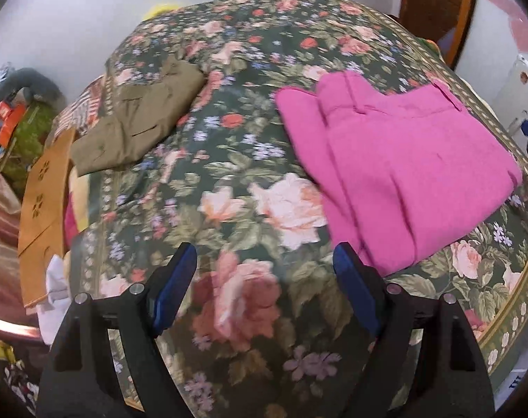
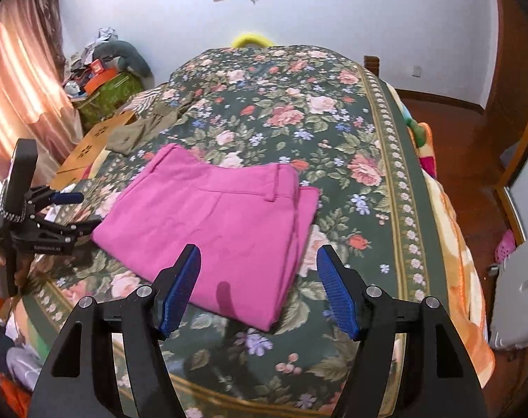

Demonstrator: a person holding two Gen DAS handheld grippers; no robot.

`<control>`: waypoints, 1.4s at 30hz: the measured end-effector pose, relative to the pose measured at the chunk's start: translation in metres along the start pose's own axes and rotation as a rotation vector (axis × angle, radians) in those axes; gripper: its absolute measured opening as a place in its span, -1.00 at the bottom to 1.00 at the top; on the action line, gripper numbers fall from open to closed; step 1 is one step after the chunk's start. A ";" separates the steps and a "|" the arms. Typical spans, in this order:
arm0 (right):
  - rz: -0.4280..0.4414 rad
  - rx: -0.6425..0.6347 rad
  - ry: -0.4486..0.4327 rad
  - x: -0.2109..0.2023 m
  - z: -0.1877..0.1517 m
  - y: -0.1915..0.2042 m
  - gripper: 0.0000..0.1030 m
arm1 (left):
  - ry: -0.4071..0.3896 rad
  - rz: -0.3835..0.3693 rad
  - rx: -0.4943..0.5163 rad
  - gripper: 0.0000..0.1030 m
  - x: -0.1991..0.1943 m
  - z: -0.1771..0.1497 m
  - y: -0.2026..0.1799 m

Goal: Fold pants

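Observation:
Pink pants lie folded into a flat stack on the floral bedspread; they also show in the right wrist view. My left gripper is open and empty, hovering over the bedspread just left of the pants' near corner. My right gripper is open and empty, hovering over the near edge of the pants. The left gripper also shows from the side in the right wrist view, left of the pants.
Folded olive-green pants lie at the bed's far left, also seen in the right wrist view. A brown cardboard box sits at the left edge. Clutter and a curtain stand left; wooden floor lies right.

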State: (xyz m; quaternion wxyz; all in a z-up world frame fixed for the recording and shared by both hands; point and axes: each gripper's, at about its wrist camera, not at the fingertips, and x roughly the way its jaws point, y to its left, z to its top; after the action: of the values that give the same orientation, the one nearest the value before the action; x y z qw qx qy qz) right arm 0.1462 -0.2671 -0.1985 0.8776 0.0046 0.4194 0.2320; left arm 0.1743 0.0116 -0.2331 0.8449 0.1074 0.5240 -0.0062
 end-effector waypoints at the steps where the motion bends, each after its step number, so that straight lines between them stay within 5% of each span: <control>1: 0.007 -0.004 -0.003 0.000 0.000 0.003 0.27 | -0.014 0.007 -0.006 0.57 -0.004 0.002 0.002; 7: 0.067 -0.028 -0.019 0.010 0.010 0.020 0.18 | -0.155 -0.092 -0.014 0.57 -0.036 0.031 0.000; 11: 0.097 -0.046 -0.019 0.025 0.020 0.034 0.17 | -0.166 -0.178 0.006 0.56 -0.029 0.055 -0.021; 13: 0.108 -0.055 -0.008 0.036 0.024 0.039 0.17 | -0.158 -0.194 0.028 0.45 -0.020 0.063 -0.035; 18: 0.109 -0.082 0.064 0.068 0.023 0.045 0.17 | -0.063 -0.215 0.088 -0.22 0.021 0.069 -0.063; 26: 0.113 -0.079 0.114 0.075 0.006 0.032 0.12 | -0.058 -0.177 0.131 -0.21 0.030 0.051 -0.062; 42: 0.031 0.017 0.113 0.041 -0.025 -0.003 0.13 | -0.044 -0.214 -0.011 -0.09 0.001 0.008 -0.022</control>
State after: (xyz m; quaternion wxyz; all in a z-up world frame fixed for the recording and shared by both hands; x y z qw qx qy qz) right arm 0.1508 -0.2572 -0.2456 0.8489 0.0055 0.4700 0.2418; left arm 0.1791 -0.0109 -0.2346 0.8512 0.0458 0.5139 -0.0960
